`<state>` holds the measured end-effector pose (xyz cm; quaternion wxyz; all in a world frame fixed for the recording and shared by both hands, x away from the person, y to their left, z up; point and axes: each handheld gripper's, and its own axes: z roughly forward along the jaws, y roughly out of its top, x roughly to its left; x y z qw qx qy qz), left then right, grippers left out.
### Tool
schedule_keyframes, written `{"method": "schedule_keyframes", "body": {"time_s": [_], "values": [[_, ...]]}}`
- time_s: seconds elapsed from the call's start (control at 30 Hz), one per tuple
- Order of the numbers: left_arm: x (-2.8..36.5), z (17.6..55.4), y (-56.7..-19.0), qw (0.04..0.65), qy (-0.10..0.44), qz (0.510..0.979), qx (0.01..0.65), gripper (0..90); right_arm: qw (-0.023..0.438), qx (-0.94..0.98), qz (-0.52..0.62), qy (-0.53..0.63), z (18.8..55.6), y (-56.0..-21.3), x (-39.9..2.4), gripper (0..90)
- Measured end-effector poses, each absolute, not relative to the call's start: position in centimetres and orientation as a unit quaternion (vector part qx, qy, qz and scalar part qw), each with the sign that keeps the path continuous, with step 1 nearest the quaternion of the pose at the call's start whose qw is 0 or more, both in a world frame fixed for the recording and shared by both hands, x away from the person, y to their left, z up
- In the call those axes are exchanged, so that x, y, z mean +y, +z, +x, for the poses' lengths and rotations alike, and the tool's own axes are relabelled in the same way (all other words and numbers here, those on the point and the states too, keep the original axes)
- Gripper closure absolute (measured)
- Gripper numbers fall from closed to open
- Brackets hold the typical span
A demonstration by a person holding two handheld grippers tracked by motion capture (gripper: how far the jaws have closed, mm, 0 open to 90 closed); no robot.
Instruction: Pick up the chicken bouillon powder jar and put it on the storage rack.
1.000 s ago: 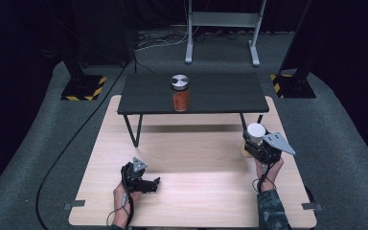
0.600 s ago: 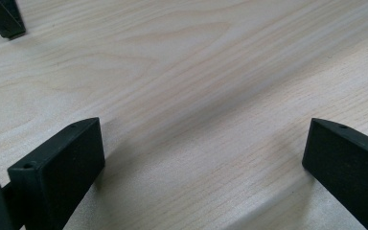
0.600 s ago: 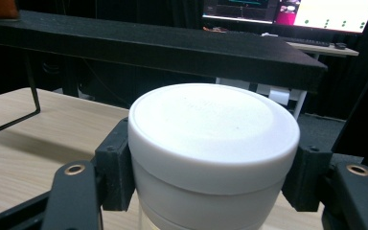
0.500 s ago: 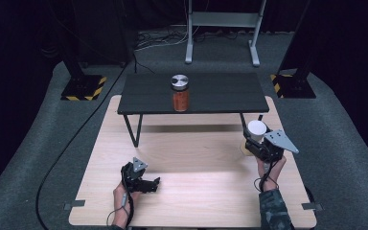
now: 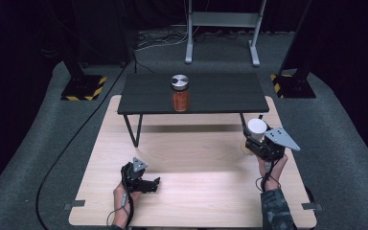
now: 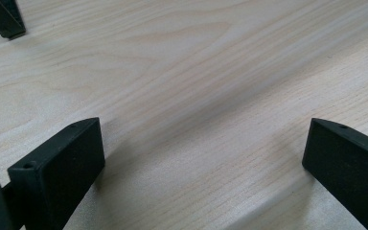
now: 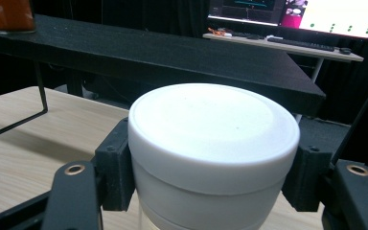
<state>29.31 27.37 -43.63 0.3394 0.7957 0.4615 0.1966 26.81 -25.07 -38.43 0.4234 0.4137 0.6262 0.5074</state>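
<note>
Right gripper (image 5: 258, 139) around white jar (image 5: 257, 128)

Both black grippers, left gripper (image 5: 154, 184) and right gripper (image 5: 258, 139), carry grey three-cornered plates, trailing cables; one sleeve (image 5: 276, 211) is camouflage-patterned.

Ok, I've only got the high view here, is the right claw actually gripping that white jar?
Observer: Yes. In the right gripper view the right claw clamps both sides of the white jar, just under its lid.
Operator: And the left claw?
Observer: Its jaws stand wide apart over the bare wooden table, nothing between them.
Operator: Anything past the black table?
Observer: A desk with a lit screen and a keyboard.
</note>
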Motion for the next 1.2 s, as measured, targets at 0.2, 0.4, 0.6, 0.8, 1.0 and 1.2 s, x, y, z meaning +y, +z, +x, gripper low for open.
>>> {"method": "schedule_keyframes", "body": {"time_s": [0.2,0.4,0.6,0.8,1.0,1.2], "values": [[27.4,29.3,-43.7,0.34,0.197,0.795,0.462,0.3,0.426,0.627,0.408,0.509,26.7,-37.8,-25.1,33.0],[27.4,29.3,-43.7,0.34,0.197,0.795,0.462,0.2,0.427,0.627,0.406,0.509,26.6,-37.1,-25.1,33.0],[27.4,29.3,-43.7,0.34,0.197,0.795,0.462,0.3,0.427,0.627,0.406,0.509,26.5,-36.5,-25.2,32.9],[27.4,29.3,-43.6,0.34,0.197,0.795,0.462,0.2,0.429,0.627,0.404,0.509,26.5,-36.0,-25.3,32.9],[27.4,29.3,-43.6,0.34,0.196,0.795,0.462,0.2,0.429,0.628,0.403,0.509,26.4,-35.5,-25.4,32.9],[27.4,29.3,-43.6,0.34,0.196,0.795,0.462,0.2,0.43,0.629,0.401,0.508,26.4,-35.1,-25.4,32.9]]}}
